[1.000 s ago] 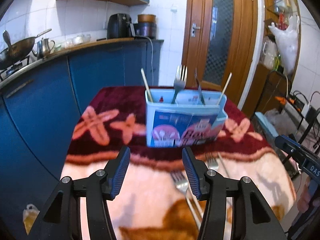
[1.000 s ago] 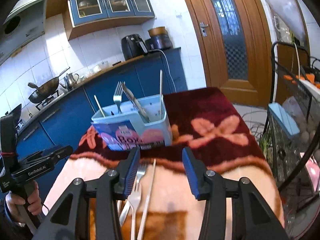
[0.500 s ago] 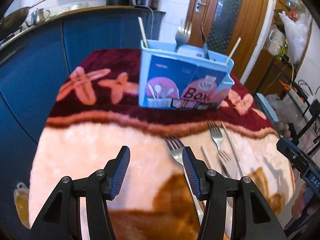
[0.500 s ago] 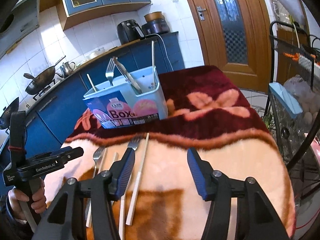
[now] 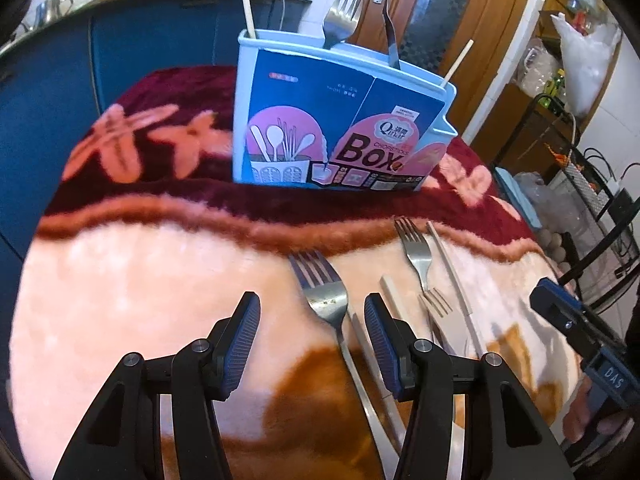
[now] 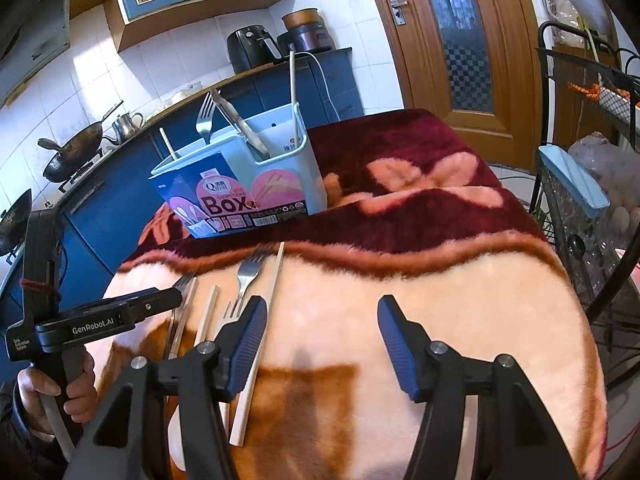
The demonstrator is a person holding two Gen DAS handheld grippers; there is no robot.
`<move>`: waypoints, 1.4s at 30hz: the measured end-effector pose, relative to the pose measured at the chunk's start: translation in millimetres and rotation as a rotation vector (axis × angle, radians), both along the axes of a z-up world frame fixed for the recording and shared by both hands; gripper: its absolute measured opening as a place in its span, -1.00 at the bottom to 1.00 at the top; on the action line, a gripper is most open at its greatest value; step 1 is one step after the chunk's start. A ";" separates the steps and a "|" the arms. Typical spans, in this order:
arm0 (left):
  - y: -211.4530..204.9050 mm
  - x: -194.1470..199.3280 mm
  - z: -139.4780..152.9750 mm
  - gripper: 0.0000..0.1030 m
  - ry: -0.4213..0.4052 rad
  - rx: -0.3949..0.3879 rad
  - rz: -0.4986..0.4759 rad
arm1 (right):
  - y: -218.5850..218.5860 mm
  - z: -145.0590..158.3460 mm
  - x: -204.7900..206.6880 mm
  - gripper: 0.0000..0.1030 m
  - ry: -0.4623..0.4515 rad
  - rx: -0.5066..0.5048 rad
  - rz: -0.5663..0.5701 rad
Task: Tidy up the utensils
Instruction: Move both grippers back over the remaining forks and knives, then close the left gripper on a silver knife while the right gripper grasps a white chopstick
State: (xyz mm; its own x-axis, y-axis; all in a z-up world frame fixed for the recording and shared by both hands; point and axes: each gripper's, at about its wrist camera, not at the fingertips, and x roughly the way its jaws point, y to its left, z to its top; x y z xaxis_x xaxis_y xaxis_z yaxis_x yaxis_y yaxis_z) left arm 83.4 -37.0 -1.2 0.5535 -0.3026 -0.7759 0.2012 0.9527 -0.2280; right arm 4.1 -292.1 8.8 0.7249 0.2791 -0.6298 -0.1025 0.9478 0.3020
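Note:
A light-blue utensil box [image 5: 340,120] stands on the blanket-covered table [image 5: 140,280], holding a fork, a knife and two chopsticks; it also shows in the right wrist view [image 6: 244,184]. Loose utensils lie in front of it: a large steel fork [image 5: 326,300], a smaller steel fork [image 5: 416,252], a beige fork [image 5: 438,306] and beige chopsticks [image 5: 452,276]. My left gripper [image 5: 310,320] is open and empty, low over the large fork. My right gripper [image 6: 320,328] is open and empty, just right of a chopstick [image 6: 262,336] and the steel fork [image 6: 248,272].
A blue kitchen counter [image 6: 120,184] with a wok and kettle runs behind the table. A wooden door [image 6: 452,36] is at the back. A black metal rack [image 6: 580,200] stands close to the table's right edge.
Both grippers have moved down and tilted toward the table. The left gripper has come over the large fork. The right gripper has opened wider.

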 end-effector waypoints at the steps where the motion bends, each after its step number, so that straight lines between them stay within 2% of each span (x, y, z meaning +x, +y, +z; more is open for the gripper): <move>1: -0.1 1.3 -1.2 0.07 0.005 -0.010 -0.001 | -0.1 -0.8 0.3 0.20 0.002 0.002 0.001; 6: 4.4 10.4 -7.6 -0.27 0.059 -0.122 -0.010 | 0.6 -2.3 0.9 0.20 0.004 0.003 0.008; 10: 9.7 17.7 -11.6 -0.43 0.088 -0.202 -0.007 | 1.1 -2.6 1.0 0.20 0.005 0.002 0.008; 15: 12.9 21.8 -15.0 -0.67 0.100 -0.251 -0.001 | 5.2 -3.1 1.1 0.21 0.010 -0.005 0.016; 16: 12.9 20.8 -15.3 -0.88 0.099 -0.256 -0.006 | 7.0 -2.8 1.6 0.21 0.011 -0.009 0.019; 23: 19.5 13.0 -8.8 -0.88 0.063 -0.229 0.001 | 19.2 -1.9 9.3 0.20 0.041 -0.043 0.058; 27: 23.6 8.1 -0.3 -0.87 0.017 -0.171 0.008 | 30.9 -1.6 20.3 0.20 0.090 -0.077 0.121; 30: 26.1 4.5 6.4 -0.87 -0.022 -0.140 0.007 | 39.2 -1.2 29.3 0.05 0.130 -0.090 0.174; 35: 30.5 -2.3 18.6 -0.87 -0.089 -0.119 0.000 | 50.9 -5.0 49.4 -0.46 0.220 -0.096 0.222; 38: 34.5 -5.4 25.0 -0.87 -0.121 -0.122 -0.002 | 54.2 -10.1 64.1 -0.57 0.274 -0.107 0.220; 42: 41.4 -10.7 32.4 -0.88 -0.158 -0.121 0.004 | 55.4 -15.0 79.1 -0.62 0.344 -0.100 0.218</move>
